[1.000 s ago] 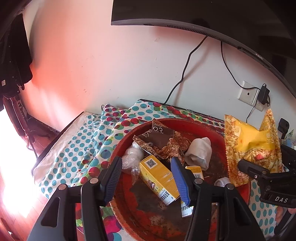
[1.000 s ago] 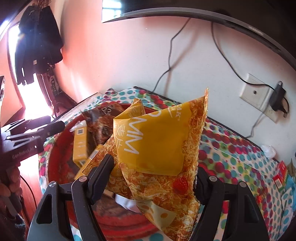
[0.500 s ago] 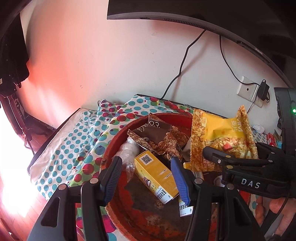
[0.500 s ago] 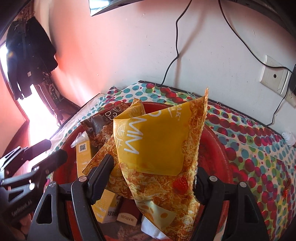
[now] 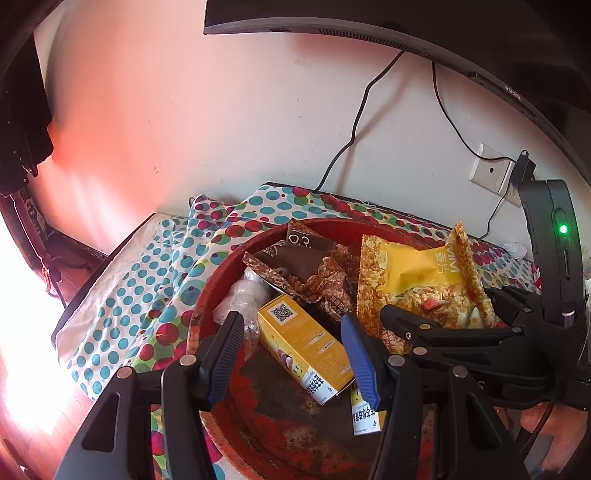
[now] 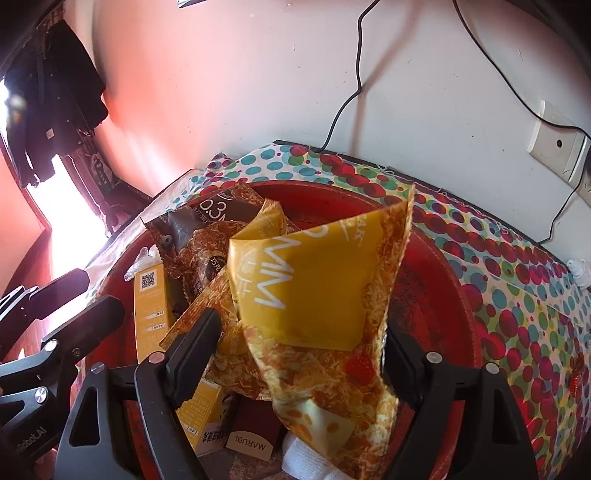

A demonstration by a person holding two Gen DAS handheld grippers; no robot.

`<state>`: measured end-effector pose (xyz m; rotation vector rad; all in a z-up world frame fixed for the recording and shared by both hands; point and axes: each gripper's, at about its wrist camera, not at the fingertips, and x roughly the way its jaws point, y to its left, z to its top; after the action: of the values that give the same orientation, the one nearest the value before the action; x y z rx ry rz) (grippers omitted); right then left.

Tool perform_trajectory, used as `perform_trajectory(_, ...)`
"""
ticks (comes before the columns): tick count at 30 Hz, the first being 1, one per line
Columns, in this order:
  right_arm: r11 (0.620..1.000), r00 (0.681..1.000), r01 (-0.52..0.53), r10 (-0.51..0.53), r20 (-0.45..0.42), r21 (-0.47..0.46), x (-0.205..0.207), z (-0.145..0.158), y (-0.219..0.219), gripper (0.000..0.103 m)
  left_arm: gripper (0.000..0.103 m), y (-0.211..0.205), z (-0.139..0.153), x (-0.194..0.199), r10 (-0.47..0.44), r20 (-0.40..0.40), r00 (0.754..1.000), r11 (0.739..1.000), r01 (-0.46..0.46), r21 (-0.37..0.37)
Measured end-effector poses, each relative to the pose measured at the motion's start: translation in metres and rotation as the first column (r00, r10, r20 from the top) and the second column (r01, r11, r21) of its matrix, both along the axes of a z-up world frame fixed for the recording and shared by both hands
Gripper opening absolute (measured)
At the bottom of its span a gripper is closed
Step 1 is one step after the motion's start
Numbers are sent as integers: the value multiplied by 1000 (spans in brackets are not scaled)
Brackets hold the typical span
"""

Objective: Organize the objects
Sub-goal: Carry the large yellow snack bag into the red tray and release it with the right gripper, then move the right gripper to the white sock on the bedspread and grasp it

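A round red tray [image 5: 207, 295] [image 6: 454, 306] sits on a polka-dot cloth. My right gripper [image 6: 299, 343] is shut on a yellow snack bag [image 6: 317, 291] and holds it over the tray; the bag also shows in the left wrist view [image 5: 417, 273], with the right gripper [image 5: 443, 328] below it. My left gripper [image 5: 291, 354] is open and empty above a yellow box [image 5: 303, 343] [image 6: 151, 306] in the tray. A brown snack bag [image 5: 306, 266] [image 6: 207, 229] lies at the tray's back. A crumpled clear plastic wrap [image 5: 240, 299] lies at the left.
A second small yellow box [image 5: 364, 410] lies by the left gripper's right finger. A dark red packet [image 6: 255, 432] and something white [image 6: 299, 454] lie under the held bag. A wall socket [image 5: 491, 171] with cables and a monitor [image 5: 406, 22] are behind the table.
My right gripper has carried the yellow snack bag leftward, further over the tray. My left gripper has stayed open and has hardly moved.
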<state>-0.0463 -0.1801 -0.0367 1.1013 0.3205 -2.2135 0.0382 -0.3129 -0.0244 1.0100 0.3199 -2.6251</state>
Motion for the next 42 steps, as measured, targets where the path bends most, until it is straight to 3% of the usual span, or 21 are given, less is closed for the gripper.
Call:
perform_trajectory(3,1000,1000,11,-11,3,-10,1,2,4,91,56,1,-1,-1,-2,7,1000,1000,2,-2)
perform_trajectory(12,999,1000,22,-23,-20,-34,17,19,42,92,56,10,5,-1,-17,-16,1000,1000,17,1)
perform_trajectory(21,991,988,130,-132,-84,-27,20,29,151,92,56,42,7,-11,-95,-10,995,995,94,-30)
perform_trajectory(24,971,969,236,-238,-73,-31,6,25,199,92,56,54,8,-13,-129,-15,991,991,129,-33)
perform_trajectory(31,869,871,485,-490,-42,-95,-37,18,309,91,56,85,7,-20,-199,-17,980,978,198,-59)
perform_trajectory(37,839,833,541,-544,-103,-57,-98,22,346,91,56,122,12,-20,-273,-82,959,960,267,-81)
perform_trajectory(42,829,824,558,-558,-96,-32,-158,19,351,88,56,166,8,-26,-376,-36,926,915,365,-170)
